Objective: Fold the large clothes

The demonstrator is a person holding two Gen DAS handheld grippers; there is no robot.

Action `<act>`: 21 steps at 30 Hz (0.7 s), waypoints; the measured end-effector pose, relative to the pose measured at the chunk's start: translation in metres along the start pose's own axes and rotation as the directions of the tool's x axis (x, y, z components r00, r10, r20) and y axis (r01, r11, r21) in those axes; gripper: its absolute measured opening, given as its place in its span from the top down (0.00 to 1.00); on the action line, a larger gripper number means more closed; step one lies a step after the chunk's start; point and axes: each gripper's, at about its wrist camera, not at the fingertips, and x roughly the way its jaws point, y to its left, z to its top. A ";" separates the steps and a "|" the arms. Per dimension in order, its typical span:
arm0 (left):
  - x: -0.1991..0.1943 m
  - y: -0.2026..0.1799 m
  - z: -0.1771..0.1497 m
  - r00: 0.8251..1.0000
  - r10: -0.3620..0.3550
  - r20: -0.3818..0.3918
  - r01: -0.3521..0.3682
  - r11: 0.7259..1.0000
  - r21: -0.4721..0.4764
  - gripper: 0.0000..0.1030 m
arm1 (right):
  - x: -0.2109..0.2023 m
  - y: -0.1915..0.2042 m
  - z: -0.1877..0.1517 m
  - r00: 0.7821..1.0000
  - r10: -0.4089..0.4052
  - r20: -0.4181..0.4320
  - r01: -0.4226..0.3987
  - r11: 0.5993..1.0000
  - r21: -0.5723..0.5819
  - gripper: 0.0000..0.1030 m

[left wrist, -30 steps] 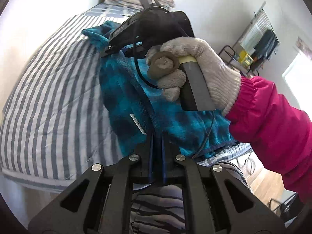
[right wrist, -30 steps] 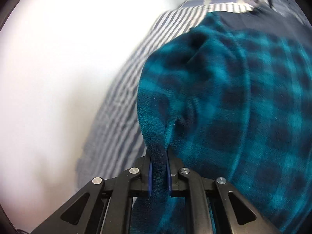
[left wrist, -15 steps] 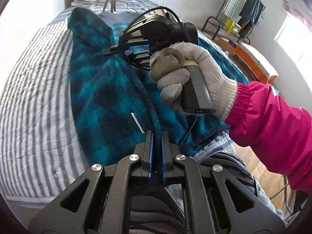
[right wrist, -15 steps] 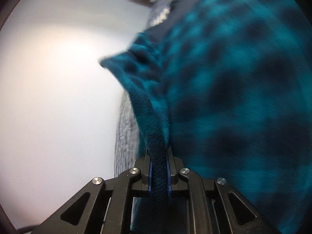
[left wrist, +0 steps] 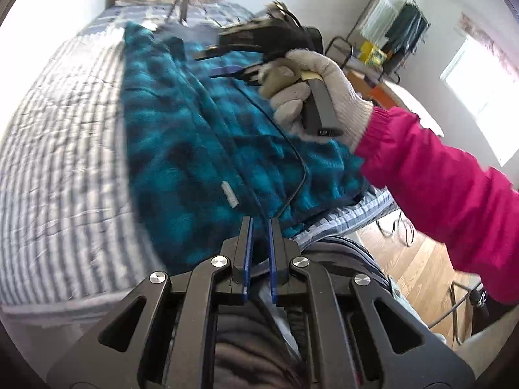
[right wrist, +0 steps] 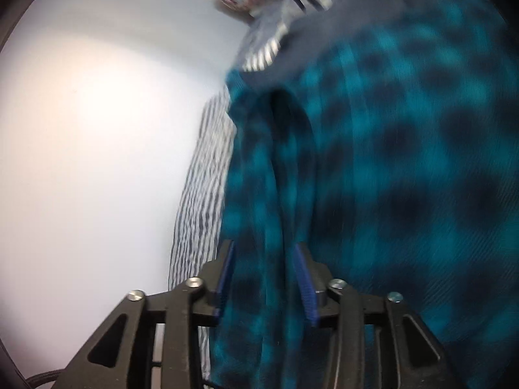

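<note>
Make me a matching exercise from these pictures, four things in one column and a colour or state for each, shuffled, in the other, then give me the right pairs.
Things:
1. fleece garment
2. bed cover
3. sleeve
4. left gripper

Colours or states:
A. pink
B. shut on the garment's edge
C. grey and white stripes
D. teal and dark check

Pairs: 1-D, 2-C, 3-A, 4-B
</note>
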 end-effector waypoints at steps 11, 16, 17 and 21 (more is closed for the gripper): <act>0.025 0.057 0.004 0.998 0.058 0.031 -0.054 0.992 -0.118 0.95 | 0.023 0.000 0.079 0.988 -0.134 0.073 0.140 0.985 -0.097 0.38; 0.046 0.057 0.005 0.999 0.041 -0.006 -0.042 0.996 -0.079 0.95 | 0.060 0.007 0.115 0.985 -0.149 0.092 0.161 0.978 -0.130 0.32; 0.048 0.056 0.004 0.999 0.045 -0.012 -0.045 0.997 -0.067 0.95 | 0.068 0.006 0.122 0.984 -0.154 0.085 0.164 0.979 -0.124 0.32; 0.060 0.057 0.003 0.999 0.040 -0.035 -0.041 0.998 -0.050 0.95 | 0.092 0.005 0.129 0.988 -0.152 0.011 0.153 0.978 -0.140 0.76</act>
